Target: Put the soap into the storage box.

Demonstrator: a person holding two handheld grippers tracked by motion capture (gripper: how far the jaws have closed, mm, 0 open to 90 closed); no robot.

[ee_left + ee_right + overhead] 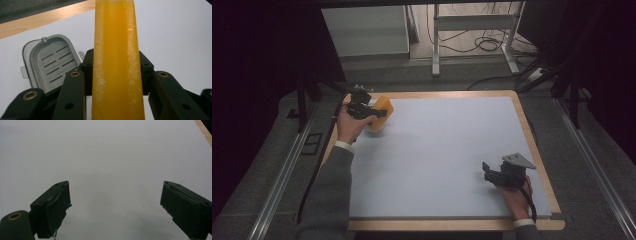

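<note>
An orange block (383, 109) is held at the mat's far left corner, with my left gripper (377, 114) shut on it. In the left gripper view the orange block (116, 62) stands tall between the black jaws of my left gripper (116, 65), whose pads press its two sides. Behind and to the left of it, a grey slotted plastic lid (48, 62) lies on the mat. Near the front right of the mat my right gripper (486, 170) rests open. The right gripper view shows my right gripper (115, 205) with its jaws wide apart and only bare mat between them.
A pale blue mat (442, 150) covers a wooden board (538, 150). Metal rails (282, 175) run along both sides on the grey floor. Beyond the far edge stand a white frame's legs (435, 45) and loose cables (484, 45).
</note>
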